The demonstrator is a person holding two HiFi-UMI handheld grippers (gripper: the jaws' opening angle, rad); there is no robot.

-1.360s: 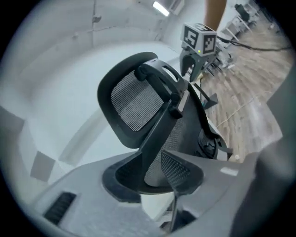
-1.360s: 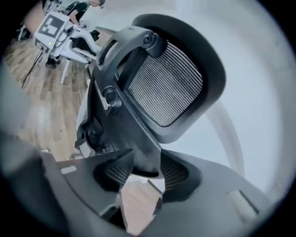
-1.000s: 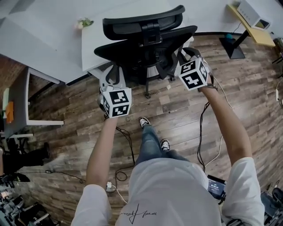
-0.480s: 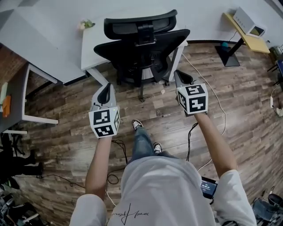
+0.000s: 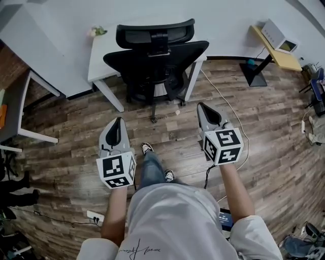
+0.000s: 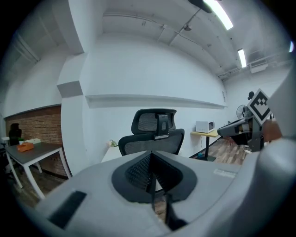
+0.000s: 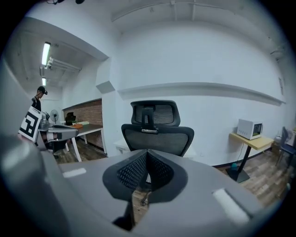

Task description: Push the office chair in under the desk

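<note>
Low in the frame, the left gripper [image 5: 118, 124] and the right gripper [image 5: 203, 109] each have their jaws pressed together, with nothing in them. Bare floor [image 5: 264, 117] lies between them and the office chair [image 5: 155, 56] at top middle. Its seat sits under the white tabletop [image 5: 99, 51]. The push looks done. Next comes a small nudge at most.

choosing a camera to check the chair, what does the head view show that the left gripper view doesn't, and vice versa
Only the head view: the chair's base and the person's shoes on the wood floor. Only the left gripper view: the ceiling lights. Both: the office chair at the white desk.
</note>
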